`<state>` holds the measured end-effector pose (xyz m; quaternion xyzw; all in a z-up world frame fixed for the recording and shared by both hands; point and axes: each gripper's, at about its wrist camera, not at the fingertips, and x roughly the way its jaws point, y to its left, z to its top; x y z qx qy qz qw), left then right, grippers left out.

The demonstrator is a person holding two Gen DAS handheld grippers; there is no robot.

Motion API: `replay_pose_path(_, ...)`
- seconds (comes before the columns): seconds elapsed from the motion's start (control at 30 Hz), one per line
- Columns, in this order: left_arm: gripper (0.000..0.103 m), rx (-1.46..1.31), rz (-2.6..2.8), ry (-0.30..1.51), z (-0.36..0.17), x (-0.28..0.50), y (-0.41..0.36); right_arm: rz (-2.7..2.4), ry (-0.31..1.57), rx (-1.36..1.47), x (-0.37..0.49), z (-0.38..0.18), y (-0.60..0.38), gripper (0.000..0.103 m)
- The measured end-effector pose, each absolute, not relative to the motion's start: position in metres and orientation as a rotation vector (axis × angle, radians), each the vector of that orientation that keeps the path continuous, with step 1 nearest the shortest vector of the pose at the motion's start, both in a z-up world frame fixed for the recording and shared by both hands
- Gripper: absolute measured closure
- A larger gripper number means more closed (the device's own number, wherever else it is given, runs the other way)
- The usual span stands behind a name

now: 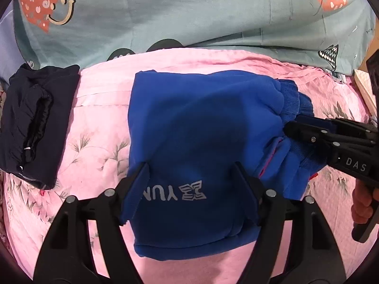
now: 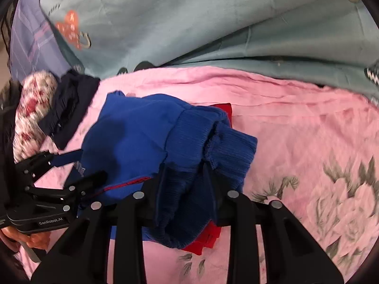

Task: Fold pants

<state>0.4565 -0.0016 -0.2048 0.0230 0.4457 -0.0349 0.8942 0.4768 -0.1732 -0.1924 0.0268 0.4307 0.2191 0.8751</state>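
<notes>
1. Folding the blue pants looks almost done: they lie in a thick, short bundle on the pink sheet, right in front of both tongs.
2. The left tongs are wide. The near end of the bundle, with its grey letters, sits between the two fingers, but the pads do not seem to press it.
3. The right tongs are narrow. The ribbed blue cuffs lie bunched between their fingers, and the pads seem to pinch the cloth.
4. In the left view, the right tongs come in from the right side and meet the pants at those cuffs.
5. A bit of red cloth peeks out from under the cuffs, close to the right tongs.
6. To do this step well, the person should lay the cuffs flat on top of the bundle, so that they do not hang off the side.
7. The left tongs could rest on the near end, so the fold does not slide or pop open.
8. Letting go slowly is best, since thick fleece likes to spring back.
9. A dark folded garment lies well off to the left of the left tongs and should stay out of the way.
</notes>
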Motion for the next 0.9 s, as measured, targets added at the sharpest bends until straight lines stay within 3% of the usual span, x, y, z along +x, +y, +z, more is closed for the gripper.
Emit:
replay_pose_path(0.2, 0.027, 0.005, -0.086, 0.883, -0.176, 0.441, 0.007, 0.43, 0.848, 0.038, 0.457, -0.154, -0.181, 0.061)
replay_pose_path(0.37, 0.025, -0.036, -0.079, 0.887, -0.175, 0.439, 0.006, 0.497, 0.753, -0.011, 0.461, -0.134, -0.161, 0.062)
replay_pose_path(0.6, 0.023, 0.098, -0.096, 0.948, -0.211, 0.429, -0.018, 0.453, 0.817, -0.08, 0.497, -0.198, -0.139, 0.068)
replay_pose_path(0.87, 0.023, 0.0, -0.102, 0.844, -0.155, 0.451, 0.023, 0.49, 0.728, 0.126, 0.449, -0.137, -0.175, 0.066)
replay_pose_path(0.9, 0.023, -0.017, -0.085, 0.846, -0.154, 0.461, 0.028, 0.498, 0.739, 0.134, 0.446, -0.138, -0.178, 0.071)
